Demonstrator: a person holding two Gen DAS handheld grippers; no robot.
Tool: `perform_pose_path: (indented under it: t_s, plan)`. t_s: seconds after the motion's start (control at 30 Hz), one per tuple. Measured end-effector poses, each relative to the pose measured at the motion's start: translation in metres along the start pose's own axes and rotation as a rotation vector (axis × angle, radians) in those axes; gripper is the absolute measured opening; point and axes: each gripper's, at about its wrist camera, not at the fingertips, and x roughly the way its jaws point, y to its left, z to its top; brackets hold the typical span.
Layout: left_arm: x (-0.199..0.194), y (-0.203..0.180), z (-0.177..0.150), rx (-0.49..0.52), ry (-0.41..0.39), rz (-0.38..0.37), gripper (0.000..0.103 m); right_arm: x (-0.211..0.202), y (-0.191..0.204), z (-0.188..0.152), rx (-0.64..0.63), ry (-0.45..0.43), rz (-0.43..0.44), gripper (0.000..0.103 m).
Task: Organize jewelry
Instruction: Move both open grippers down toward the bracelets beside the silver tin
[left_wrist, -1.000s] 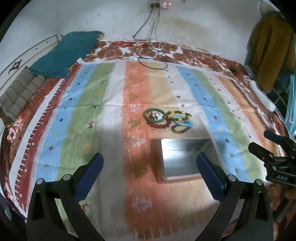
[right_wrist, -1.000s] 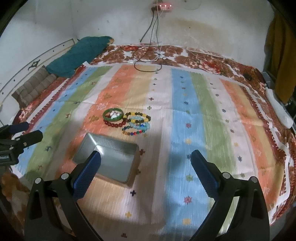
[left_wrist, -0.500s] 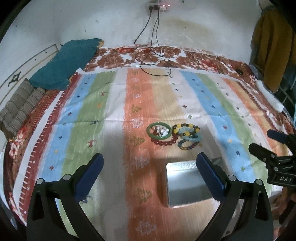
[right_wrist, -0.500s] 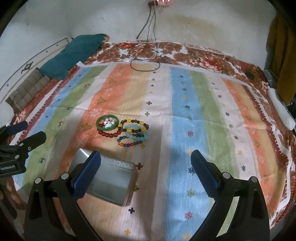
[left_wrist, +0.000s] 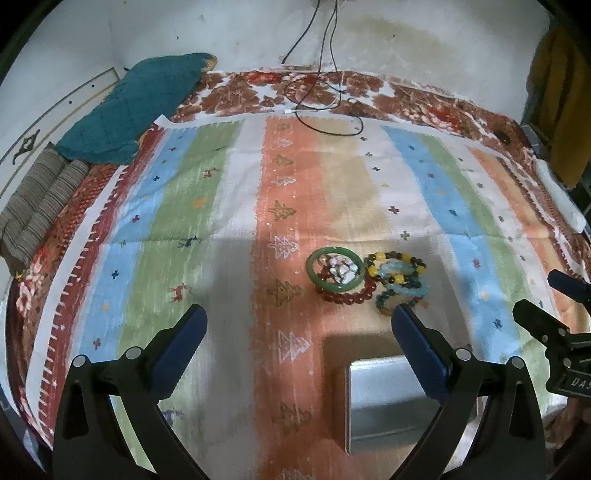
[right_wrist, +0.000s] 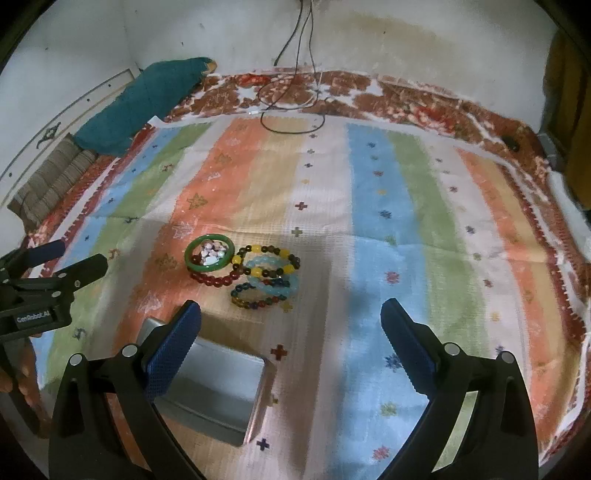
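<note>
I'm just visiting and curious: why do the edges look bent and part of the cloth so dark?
Left wrist view: the fisheye lens bows the wall and corners; a broad shadow darkens the striped cloth around the bracelets. Right wrist view: same bending, shadow over the metal tin, slight blur at the right edge.

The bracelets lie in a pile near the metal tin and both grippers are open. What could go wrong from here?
1. The bracelets overlap, so a hand-held gripper may lift several at once.
2. The small stones inside the green bangle could scatter on the striped cloth.
3. The tin sits close to the pile and may get knocked.
</note>
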Motion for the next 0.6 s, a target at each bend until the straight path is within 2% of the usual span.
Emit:
perform_pose_path:
  t_s: [0.17,0.43,0.6]
  plan:
    - [0.021,-0.002,0.008,0.018,0.037,0.038,0.097,0.017,-0.001,0.009,0.001,0.017,-0.012,0.099]
    - [0.051,0.003,0.020,-0.003,0.079,0.044,0.097,0.039,-0.002,0.025,-0.002,0.040,-0.021,0.099]
    - [0.069,0.001,0.026,0.003,0.097,0.047,0.097,0.056,-0.008,0.031,0.031,0.075,0.018,0.099]
